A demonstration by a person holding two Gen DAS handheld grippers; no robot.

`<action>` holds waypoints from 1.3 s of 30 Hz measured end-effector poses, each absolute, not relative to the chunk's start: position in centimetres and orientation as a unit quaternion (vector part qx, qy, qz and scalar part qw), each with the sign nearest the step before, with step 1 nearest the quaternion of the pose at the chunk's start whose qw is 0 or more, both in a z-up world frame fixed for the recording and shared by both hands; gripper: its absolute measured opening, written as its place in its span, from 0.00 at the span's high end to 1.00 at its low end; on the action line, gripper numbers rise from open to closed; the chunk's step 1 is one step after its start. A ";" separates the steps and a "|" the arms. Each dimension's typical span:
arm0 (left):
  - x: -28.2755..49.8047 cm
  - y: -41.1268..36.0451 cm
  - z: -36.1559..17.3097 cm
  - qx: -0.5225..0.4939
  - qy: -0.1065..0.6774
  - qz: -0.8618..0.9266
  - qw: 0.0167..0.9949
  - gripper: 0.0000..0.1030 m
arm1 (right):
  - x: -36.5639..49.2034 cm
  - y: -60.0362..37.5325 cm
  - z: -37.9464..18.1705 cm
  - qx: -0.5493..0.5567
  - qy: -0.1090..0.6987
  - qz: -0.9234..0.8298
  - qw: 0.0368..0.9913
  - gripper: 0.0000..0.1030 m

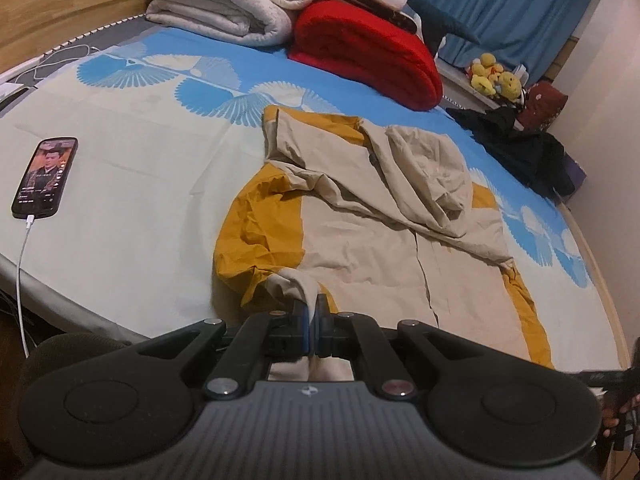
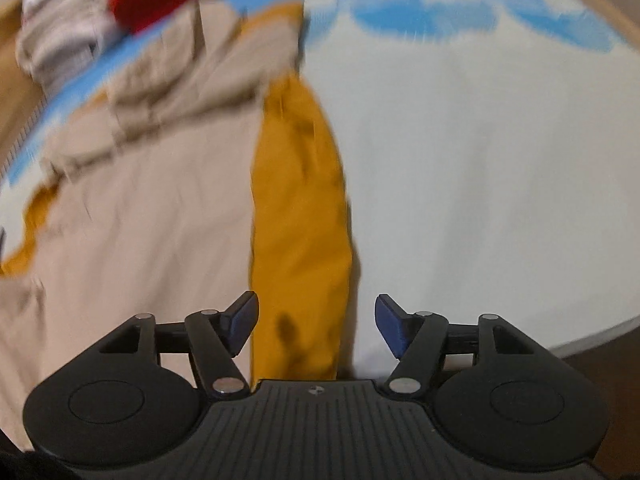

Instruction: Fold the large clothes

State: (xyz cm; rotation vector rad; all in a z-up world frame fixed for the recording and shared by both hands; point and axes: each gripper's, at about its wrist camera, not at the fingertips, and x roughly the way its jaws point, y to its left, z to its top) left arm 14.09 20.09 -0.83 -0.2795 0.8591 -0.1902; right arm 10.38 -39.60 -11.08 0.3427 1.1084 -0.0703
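Observation:
A beige and mustard-yellow hooded jacket (image 1: 372, 236) lies spread on the bed, hood toward the far end, one sleeve folded across its chest. My left gripper (image 1: 312, 306) is shut on a beige fold of the jacket's near left hem. In the blurred right wrist view the same jacket (image 2: 140, 220) fills the left half, with its yellow side panel (image 2: 300, 208) running toward me. My right gripper (image 2: 316, 320) is open and empty, its jaws wide apart above the near end of that yellow panel.
The bed sheet (image 1: 132, 184) is pale with blue fan patterns. A phone (image 1: 45, 178) on a white cable lies at the left. Folded white blankets (image 1: 228, 0) and a red blanket (image 1: 368, 56) sit at the far end. Dark clothes (image 1: 520, 148) lie at the right edge.

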 end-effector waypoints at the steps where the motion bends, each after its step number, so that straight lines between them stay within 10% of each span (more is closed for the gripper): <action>1: 14.2 20.0 -0.9 -0.134 0.415 -0.093 0.895 0.98 | 9.9 -39.3 -12.3 0.165 0.541 -0.030 0.824 0.33; 3: 14.2 19.8 -1.0 -0.132 0.417 -0.092 0.895 0.98 | 9.2 -38.8 -14.3 0.191 0.583 -0.013 0.790 0.33; 10: 13.6 19.9 -1.2 -0.134 0.420 -0.083 0.894 0.98 | 2.1 -35.9 -11.6 0.240 0.555 0.071 0.794 0.98; 21: 9.4 20.8 3.2 -0.143 0.359 -0.083 0.919 0.98 | -4.0 -35.9 0.4 0.277 0.288 0.080 0.913 1.00; 31: 7.2 22.9 6.6 -0.151 0.342 -0.097 0.922 0.98 | -7.1 -37.4 2.2 0.321 0.257 0.054 0.910 1.00; 39: 19.7 22.8 4.7 -0.173 0.383 -0.074 0.904 0.98 | 5.1 -39.3 2.2 0.311 0.323 0.018 0.894 1.00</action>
